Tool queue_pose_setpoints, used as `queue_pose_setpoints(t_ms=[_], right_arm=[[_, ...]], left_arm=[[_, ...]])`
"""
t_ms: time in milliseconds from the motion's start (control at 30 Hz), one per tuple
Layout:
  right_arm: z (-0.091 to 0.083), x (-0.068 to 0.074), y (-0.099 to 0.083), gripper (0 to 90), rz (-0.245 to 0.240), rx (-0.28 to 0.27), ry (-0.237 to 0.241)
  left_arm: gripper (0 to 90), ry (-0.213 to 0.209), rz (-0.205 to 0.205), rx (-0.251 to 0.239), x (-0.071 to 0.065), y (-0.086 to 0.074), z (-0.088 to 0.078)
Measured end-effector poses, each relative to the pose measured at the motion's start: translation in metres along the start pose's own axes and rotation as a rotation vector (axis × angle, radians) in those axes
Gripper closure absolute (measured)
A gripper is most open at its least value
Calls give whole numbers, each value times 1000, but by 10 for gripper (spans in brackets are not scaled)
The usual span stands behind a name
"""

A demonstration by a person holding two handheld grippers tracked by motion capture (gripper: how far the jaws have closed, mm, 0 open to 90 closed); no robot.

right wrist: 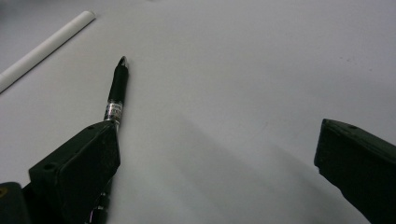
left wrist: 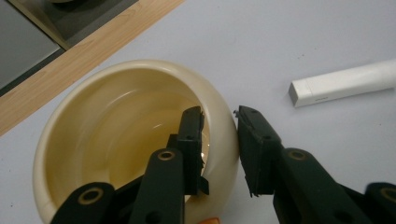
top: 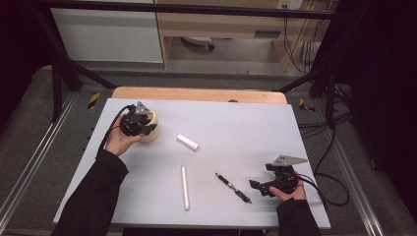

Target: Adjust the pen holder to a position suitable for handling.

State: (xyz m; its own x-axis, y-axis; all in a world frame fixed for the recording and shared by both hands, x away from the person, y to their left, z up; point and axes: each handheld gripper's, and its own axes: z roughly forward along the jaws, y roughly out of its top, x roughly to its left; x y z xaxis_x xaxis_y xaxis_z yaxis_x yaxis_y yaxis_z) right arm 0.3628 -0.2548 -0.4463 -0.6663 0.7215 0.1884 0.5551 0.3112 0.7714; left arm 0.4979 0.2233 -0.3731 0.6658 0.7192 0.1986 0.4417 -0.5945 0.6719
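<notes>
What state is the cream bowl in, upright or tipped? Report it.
Upright. The cream bowl sits mouth up on the table, its inside bare; the left gripper has its jaws astride the rim.

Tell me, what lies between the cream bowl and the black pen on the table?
In the high view, a short white block and a long white rod lie between bowl and pen.

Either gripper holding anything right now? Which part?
The left gripper is shut on the cream bowl, one jaw inside and one outside its rim wall. The right gripper stands open beside the black pen, holding nothing.
</notes>
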Motion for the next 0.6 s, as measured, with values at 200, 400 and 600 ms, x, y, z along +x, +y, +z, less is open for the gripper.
queue_pose_setpoints(t_ms=[200, 400, 600], right_arm=[[0, 0, 0, 9, 0, 0, 1], [0, 0, 0, 9, -3, 1, -1], [0, 0, 0, 9, -3, 1, -1]], left_arm=[[740, -9, 4, 7, -3, 0, 0], [750, -22, -6, 6, -3, -2, -3], [756, -42, -10, 1, -5, -5, -6]])
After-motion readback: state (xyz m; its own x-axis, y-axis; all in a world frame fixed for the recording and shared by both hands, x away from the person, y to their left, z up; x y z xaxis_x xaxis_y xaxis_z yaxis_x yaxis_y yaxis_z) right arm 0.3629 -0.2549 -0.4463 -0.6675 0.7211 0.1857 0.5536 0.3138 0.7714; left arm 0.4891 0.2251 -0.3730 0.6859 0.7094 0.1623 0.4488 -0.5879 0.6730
